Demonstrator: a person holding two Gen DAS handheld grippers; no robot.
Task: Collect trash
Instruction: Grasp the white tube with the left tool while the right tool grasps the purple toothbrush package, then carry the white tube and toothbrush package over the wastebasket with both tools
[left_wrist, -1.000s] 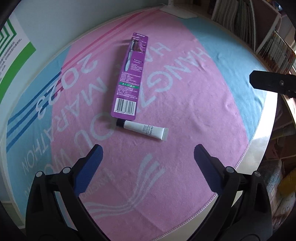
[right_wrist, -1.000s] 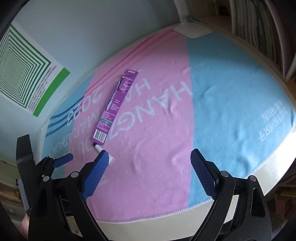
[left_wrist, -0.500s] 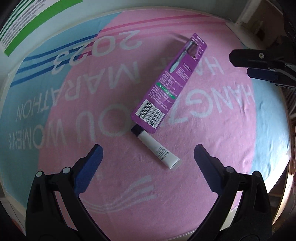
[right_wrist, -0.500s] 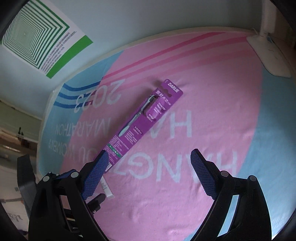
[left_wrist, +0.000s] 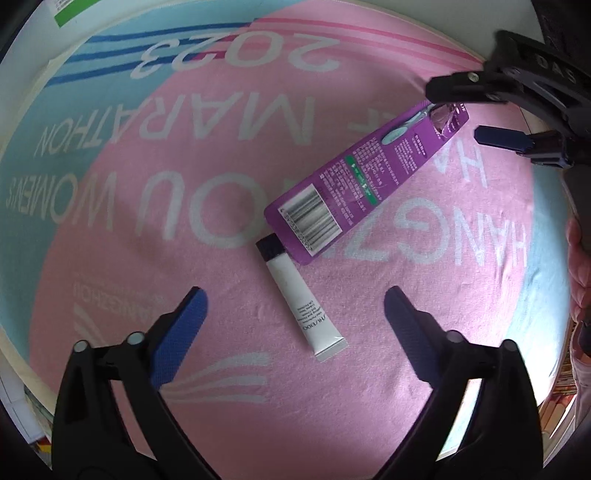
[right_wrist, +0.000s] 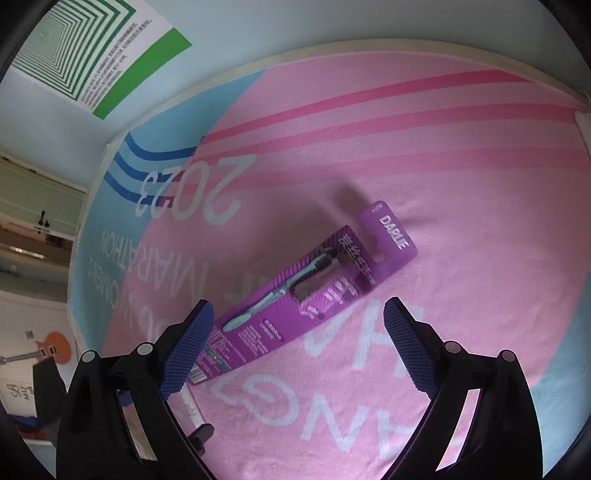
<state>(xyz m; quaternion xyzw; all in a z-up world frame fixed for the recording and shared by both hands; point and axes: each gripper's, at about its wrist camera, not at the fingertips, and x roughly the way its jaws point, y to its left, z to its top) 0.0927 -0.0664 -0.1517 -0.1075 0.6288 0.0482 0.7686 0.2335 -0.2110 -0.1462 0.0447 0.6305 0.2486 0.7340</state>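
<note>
Now lower | left gripper (left_wrist: 291, 317) jaws closing astride tube (left_wrist: 301, 299) | right gripper (right_wrist: 297, 343) jaws spread, nearer toothbrush pack (right_wrist: 295, 302)

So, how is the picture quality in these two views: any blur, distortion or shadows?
Left wrist view: strong fisheye bending at the edges; the white tube is sharp, but the barcode on the purple toothbrush pack looks smeared. Right wrist view: same bending; a soft dark shadow lies on the towel beyond the pack; light is even, no glare.
</note>
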